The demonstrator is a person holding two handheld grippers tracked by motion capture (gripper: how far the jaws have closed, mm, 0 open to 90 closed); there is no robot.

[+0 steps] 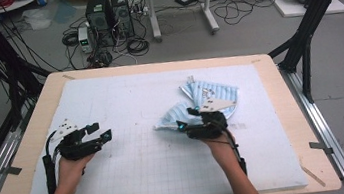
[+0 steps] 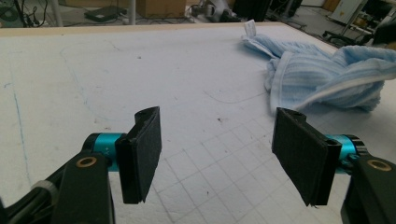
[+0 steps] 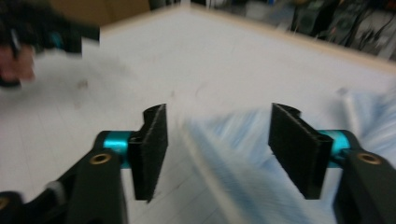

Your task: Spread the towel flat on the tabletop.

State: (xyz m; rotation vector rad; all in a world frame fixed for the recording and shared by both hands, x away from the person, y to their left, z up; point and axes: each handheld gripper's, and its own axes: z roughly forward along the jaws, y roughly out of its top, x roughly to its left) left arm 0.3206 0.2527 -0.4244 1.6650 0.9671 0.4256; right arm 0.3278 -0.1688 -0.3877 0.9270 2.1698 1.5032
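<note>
While the action sits over on the far side, the left claw hangs idle at the left of the counter, a pale wooden board covered by a white gridded mat. Its two black padded jaws are spread wide with nothing but bare mat between them, and in its own view it looks straight across at the cloth. My read is that it waits there to take a corner once the other hand has laid the fabric out.

Moving to the middle, the grid is bare, plenty of room to spread something flat, and that looks like the reason this stretch is kept free.

Now to the right, where the work is! The crumpled light-blue striped terry towel lies on the mat right of centre, bunched into folds, one lobe reaching up toward the far edge and another trailing left. The right claw is right down at that leftward lobe, jaws parted, released rather than pinching. In the right gripper view, blurred as it is, blue fabric sits low between the pads without being pressed by either.

I'd judge the hand is set low at the towel's near-left edge because that is the loose end easiest to catch. Whether the pads brush the cloth, the blur won't let me say.
</note>
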